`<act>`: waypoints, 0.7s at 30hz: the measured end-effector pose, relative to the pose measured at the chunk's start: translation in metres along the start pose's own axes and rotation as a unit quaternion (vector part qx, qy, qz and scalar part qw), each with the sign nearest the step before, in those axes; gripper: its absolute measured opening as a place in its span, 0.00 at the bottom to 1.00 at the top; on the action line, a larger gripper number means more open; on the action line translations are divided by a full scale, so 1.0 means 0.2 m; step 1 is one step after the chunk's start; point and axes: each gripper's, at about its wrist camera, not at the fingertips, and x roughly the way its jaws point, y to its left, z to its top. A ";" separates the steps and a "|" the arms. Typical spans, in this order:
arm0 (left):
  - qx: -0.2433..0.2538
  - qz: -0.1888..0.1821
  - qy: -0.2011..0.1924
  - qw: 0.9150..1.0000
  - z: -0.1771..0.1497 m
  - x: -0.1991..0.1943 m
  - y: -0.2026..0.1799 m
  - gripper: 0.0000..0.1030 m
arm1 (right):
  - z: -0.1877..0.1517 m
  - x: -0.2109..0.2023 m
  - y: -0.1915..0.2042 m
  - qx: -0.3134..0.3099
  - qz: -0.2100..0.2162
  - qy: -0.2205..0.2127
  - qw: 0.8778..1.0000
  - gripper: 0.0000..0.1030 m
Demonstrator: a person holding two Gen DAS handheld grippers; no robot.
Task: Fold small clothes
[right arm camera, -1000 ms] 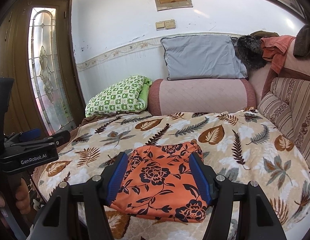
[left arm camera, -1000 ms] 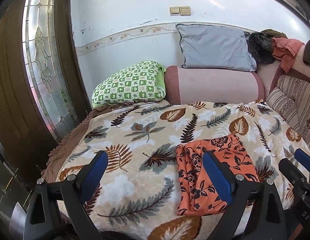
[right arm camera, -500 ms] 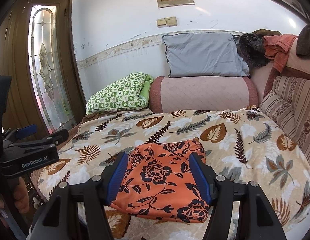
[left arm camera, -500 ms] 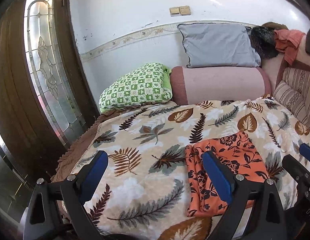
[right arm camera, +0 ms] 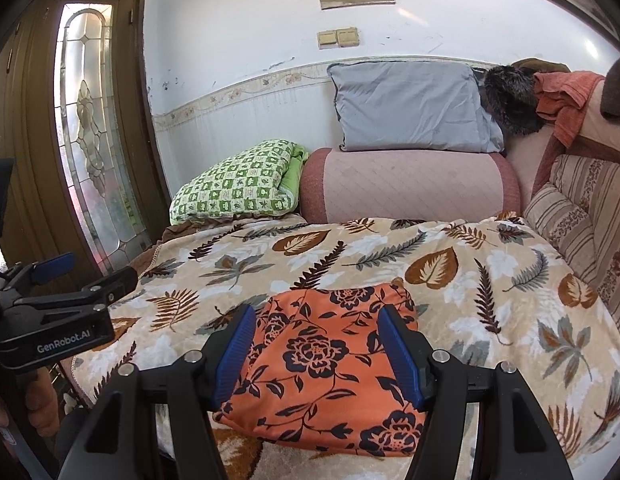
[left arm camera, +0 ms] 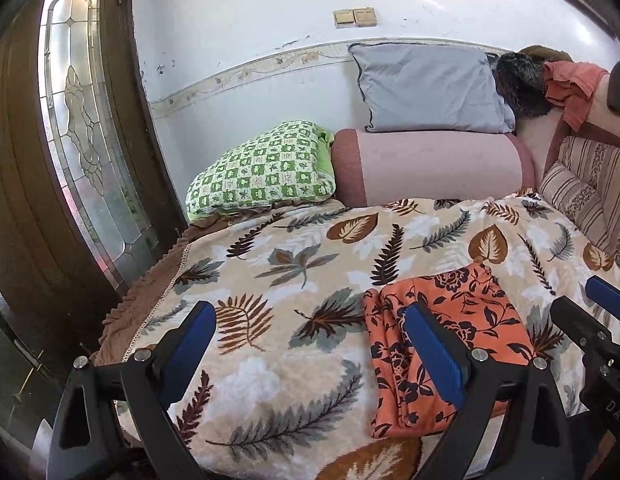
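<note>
While I hover over the leaf-print blanket (right arm camera: 490,264), the folded orange floral cloth (right arm camera: 322,364) lies flat near its front edge, right under my right claw (right arm camera: 316,350). That claw's blue pads sit spread apart, gripping nothing. My left claw (left arm camera: 310,354) is spread wide too, empty, off to the cloth's left side. Green checked pillow (left arm camera: 266,168) and grey cushion (left arm camera: 426,88) sit at the back.

Leaf-print blanket (left arm camera: 310,264) lies bare left of the folded orange cloth (right arm camera: 330,364); pillows (right arm camera: 238,184) crowd the far edge
</note>
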 end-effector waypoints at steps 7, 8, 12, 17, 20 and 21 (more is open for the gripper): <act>-0.022 -0.003 -0.007 1.000 0.01 -0.04 0.11 0.93 | 0.05 -0.01 0.08 0.002 0.011 0.002 1.000 0.65; -0.026 -0.003 -0.008 1.000 0.01 -0.05 0.12 0.93 | 0.05 -0.02 0.10 -0.003 0.011 0.003 1.000 0.65; -0.034 -0.006 -0.010 0.999 0.00 -0.11 0.17 0.93 | 0.05 -0.08 0.17 -0.023 0.013 -0.001 1.000 0.65; -0.035 0.001 -0.023 0.999 0.00 -0.19 0.21 0.93 | 0.08 -0.15 0.21 -0.025 0.027 -0.011 0.999 0.65; -0.042 0.001 -0.025 0.999 0.01 -0.21 0.24 0.93 | 0.09 -0.15 0.22 -0.023 0.034 -0.011 0.999 0.65; -0.044 0.001 -0.025 0.999 0.01 -0.21 0.24 0.93 | 0.09 -0.15 0.21 -0.022 0.035 -0.010 0.999 0.65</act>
